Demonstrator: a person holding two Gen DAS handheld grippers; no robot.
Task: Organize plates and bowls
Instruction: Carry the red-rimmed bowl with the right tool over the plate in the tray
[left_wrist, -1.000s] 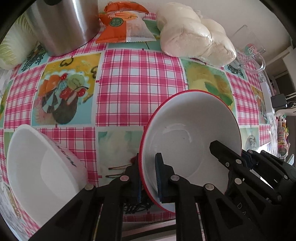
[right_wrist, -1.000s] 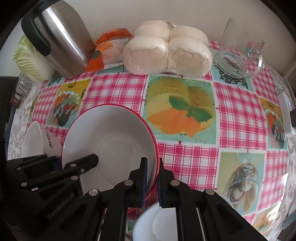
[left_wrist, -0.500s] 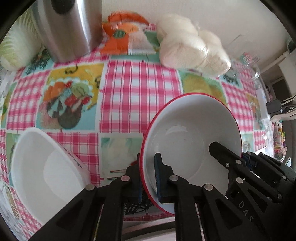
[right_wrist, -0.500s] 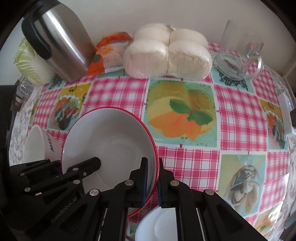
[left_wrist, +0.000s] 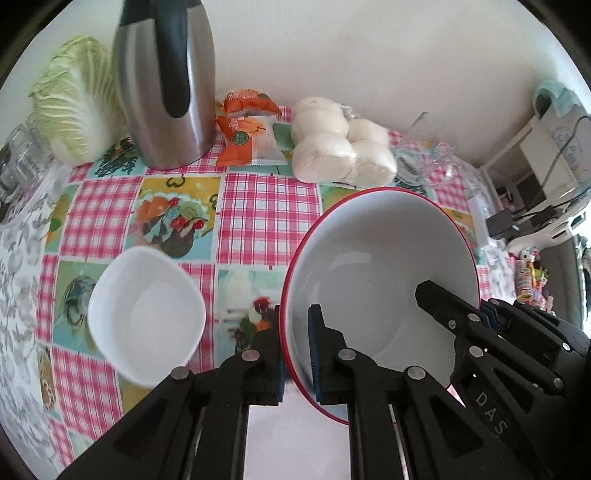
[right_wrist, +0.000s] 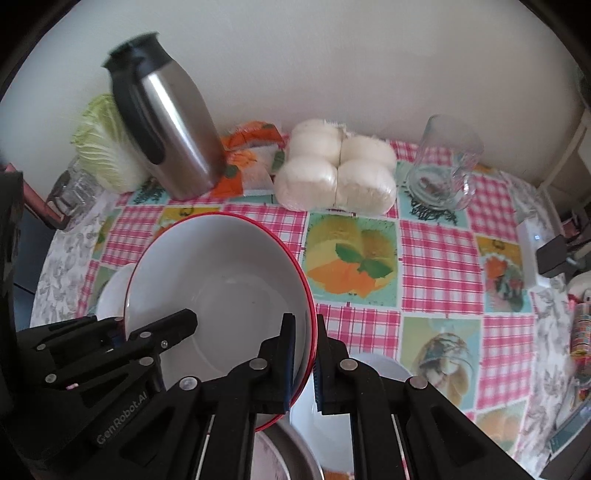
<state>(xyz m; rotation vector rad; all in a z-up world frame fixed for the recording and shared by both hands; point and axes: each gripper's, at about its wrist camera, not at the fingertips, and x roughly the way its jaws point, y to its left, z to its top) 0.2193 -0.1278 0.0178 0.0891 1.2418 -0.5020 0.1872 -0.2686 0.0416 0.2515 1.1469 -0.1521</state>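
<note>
Red-rimmed bowl (left_wrist: 376, 266) is clear of the tablecloth (left_wrist: 266, 206), tilted, carried by both grippers. We see L gripper (left_wrist: 295, 350) clamped on its near-left rim, one pad inside, one outside; R gripper (right_wrist: 303, 363) clamped likewise on opposite rim. Small white bowl (left_wrist: 146, 314) sits on cloth just left of it. Steel kettle (left_wrist: 166, 81), cabbage (left_wrist: 70, 99), bun pack (right_wrist: 336, 173), glass mug (right_wrist: 443, 162) stand along the back wall.

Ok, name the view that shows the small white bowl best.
Left wrist view: the small white bowl sits whole and unobstructed on the tablecloth. The right wrist view shows only a sliver behind the red-rimmed bowl.
</note>
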